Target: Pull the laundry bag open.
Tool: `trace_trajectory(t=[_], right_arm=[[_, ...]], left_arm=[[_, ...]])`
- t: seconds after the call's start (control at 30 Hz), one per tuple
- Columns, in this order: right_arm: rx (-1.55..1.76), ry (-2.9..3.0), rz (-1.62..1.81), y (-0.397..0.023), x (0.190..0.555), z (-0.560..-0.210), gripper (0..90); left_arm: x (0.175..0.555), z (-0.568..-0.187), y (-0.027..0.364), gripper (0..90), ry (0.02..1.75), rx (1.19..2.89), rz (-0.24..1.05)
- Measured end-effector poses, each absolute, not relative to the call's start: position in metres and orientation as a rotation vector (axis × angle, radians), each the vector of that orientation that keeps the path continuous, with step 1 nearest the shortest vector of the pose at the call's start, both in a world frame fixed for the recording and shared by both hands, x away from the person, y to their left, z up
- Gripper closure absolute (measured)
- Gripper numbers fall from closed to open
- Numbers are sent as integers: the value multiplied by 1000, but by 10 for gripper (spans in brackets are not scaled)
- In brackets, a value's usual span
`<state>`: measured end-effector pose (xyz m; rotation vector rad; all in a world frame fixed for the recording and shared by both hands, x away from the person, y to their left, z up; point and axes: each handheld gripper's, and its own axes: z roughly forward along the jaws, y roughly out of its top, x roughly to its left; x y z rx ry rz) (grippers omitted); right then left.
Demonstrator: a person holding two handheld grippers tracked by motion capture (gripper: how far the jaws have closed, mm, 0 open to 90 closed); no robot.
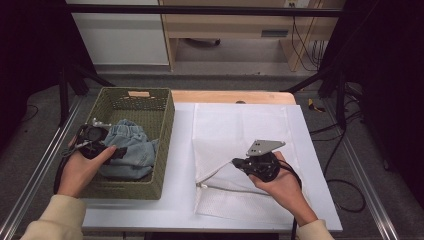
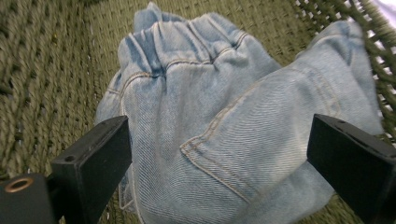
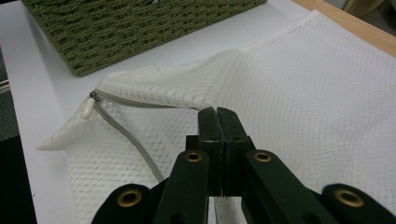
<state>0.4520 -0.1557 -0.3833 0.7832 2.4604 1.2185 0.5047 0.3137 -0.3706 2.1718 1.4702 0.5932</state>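
Observation:
Crumpled light-blue denim jeans (image 1: pixel 132 147) lie inside an olive woven basket (image 1: pixel 165 120) at the left of the table. My left gripper (image 1: pixel 102 142) hovers over them in the basket. Seen from the left gripper view, its jaws stand wide open on either side of the jeans (image 2: pixel 219 107), around a back pocket seam, without pressing on them. A white mesh laundry bag (image 1: pixel 235 125) lies flat on the table's right half. My right gripper (image 1: pixel 236 161) is shut on the upper layer of the bag (image 3: pixel 299 93) by its zipper opening and lifts that edge. The zipper pull (image 3: pixel 88 106) hangs at the left end.
The basket's near corner (image 3: pixel 88 60) stands just left of the bag's mouth. A white sheet (image 1: pixel 180 165) covers the table, with a wooden strip (image 1: pixel 230 96) along the far edge. Metal rails run down both sides, and cables (image 1: pixel 345 185) lie on the floor at right.

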Motion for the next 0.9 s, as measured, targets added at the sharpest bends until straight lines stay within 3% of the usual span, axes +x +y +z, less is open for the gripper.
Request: trace_trajectory(t=[0.9], right_arm=[[789,2458,1233,-157,453,-383,898]], left_arm=[[533,-394,328,49,1563,2111,536]])
